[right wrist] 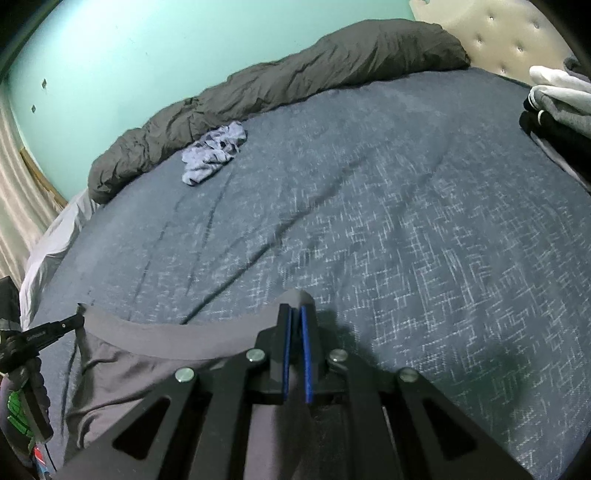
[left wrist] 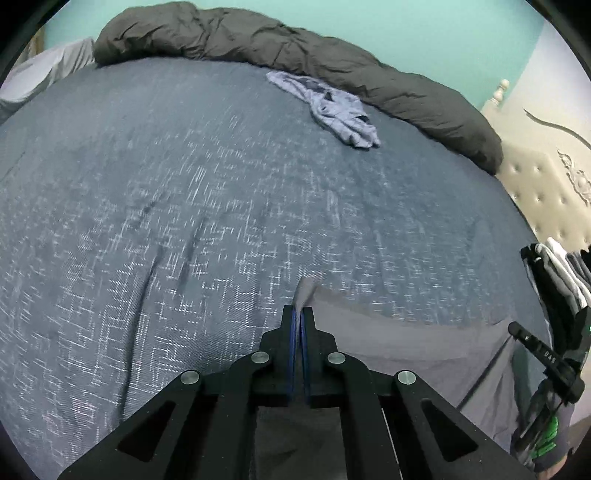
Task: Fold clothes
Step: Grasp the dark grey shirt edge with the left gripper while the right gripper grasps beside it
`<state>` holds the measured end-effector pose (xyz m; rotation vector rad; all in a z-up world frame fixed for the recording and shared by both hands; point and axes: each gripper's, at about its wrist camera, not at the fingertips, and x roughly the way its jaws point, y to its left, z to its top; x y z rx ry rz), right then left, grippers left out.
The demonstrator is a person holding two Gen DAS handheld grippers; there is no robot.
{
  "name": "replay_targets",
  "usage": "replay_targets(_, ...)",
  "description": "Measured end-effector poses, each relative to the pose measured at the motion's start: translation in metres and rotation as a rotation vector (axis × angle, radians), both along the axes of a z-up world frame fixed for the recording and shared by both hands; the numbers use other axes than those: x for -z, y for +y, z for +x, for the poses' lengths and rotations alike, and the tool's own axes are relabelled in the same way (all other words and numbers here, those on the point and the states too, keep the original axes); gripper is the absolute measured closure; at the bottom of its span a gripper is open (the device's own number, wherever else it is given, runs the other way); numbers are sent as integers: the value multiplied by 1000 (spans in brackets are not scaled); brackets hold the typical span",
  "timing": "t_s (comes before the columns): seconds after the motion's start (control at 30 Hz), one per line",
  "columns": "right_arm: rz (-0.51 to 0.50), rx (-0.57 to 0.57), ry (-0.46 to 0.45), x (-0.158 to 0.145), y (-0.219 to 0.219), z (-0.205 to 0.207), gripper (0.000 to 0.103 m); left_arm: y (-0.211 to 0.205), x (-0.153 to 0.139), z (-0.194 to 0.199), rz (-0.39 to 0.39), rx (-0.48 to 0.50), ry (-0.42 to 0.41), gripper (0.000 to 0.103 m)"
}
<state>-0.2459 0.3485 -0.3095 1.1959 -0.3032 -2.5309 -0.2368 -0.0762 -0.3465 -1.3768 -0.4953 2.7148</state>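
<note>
A grey garment with a wide waistband point(left wrist: 406, 343) point(right wrist: 147, 332) hangs stretched between my two grippers over the blue patterned bedspread point(left wrist: 184, 184) point(right wrist: 406, 221). My left gripper point(left wrist: 298, 314) is shut on one corner of the waistband, which pokes out past the fingertips. My right gripper point(right wrist: 296, 310) is shut on the other corner. The left gripper shows at the left edge of the right wrist view point(right wrist: 75, 318); the right gripper shows at the right edge of the left wrist view point(left wrist: 515, 328). A crumpled light blue garment point(left wrist: 328, 107) point(right wrist: 214, 151) lies far across the bed.
A rolled dark grey duvet point(left wrist: 295, 48) point(right wrist: 295, 81) runs along the far edge by the teal wall. A stack of folded clothes point(left wrist: 561, 273) point(right wrist: 557, 107) sits by the tufted headboard point(left wrist: 543, 184) point(right wrist: 498, 33). A white sheet point(right wrist: 51, 251) shows at the bed's left edge.
</note>
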Motion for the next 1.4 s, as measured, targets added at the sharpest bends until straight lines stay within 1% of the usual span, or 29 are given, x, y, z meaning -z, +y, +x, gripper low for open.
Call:
replay_targets(0.1,13,-7,-40,11,-3,-6,98,-1,8,-4,-1,-9,-19,101)
replay_targets(0.23,9,-37,-76,15,-7,-7,96,-1,17,-6,-4,-15,-44,101)
replay_targets(0.37,-36,16,-55,4,11,-6,91,0,11,-5,-16,-12,-29,100)
replay_targets(0.4,-35,33,-46,2,17,-6,88,1,10,-5,-15,-13,-27,100)
replay_targets(0.43,-35,50,-37,0,22,-7,81,1,10,-4,-16,-12,-27,100)
replay_targets(0.5,-42,68,-52,3,29,-9,72,1,9,-3,-20,-9,-28,101)
replay_targets(0.63,-87,51,-118,17,28,-14,72,2,9,-4,-20,-7,-27,100)
replay_targets(0.87,-94,-14,-116,16,14,-18,72,2,6,2,-27,4,-28,100)
replay_targets(0.9,-85,-29,-115,16,11,-17,75,2,6,2,-26,5,-26,101)
replay_targets(0.93,-73,-42,-112,16,8,-15,87,2,5,3,-26,6,-24,101)
replay_targets(1.03,-54,-69,-81,11,1,-12,97,1,1,5,-23,6,-16,101)
replay_targets(1.23,-106,-52,28,-19,6,-8,98,1,-21,7,-22,10,37,101)
replay_targets(1.33,-97,-60,51,-31,0,-18,98,1,-30,-1,-18,9,54,101)
replay_targets(1.4,-69,-76,61,-39,-6,-28,98,0,-36,-7,-19,9,65,101)
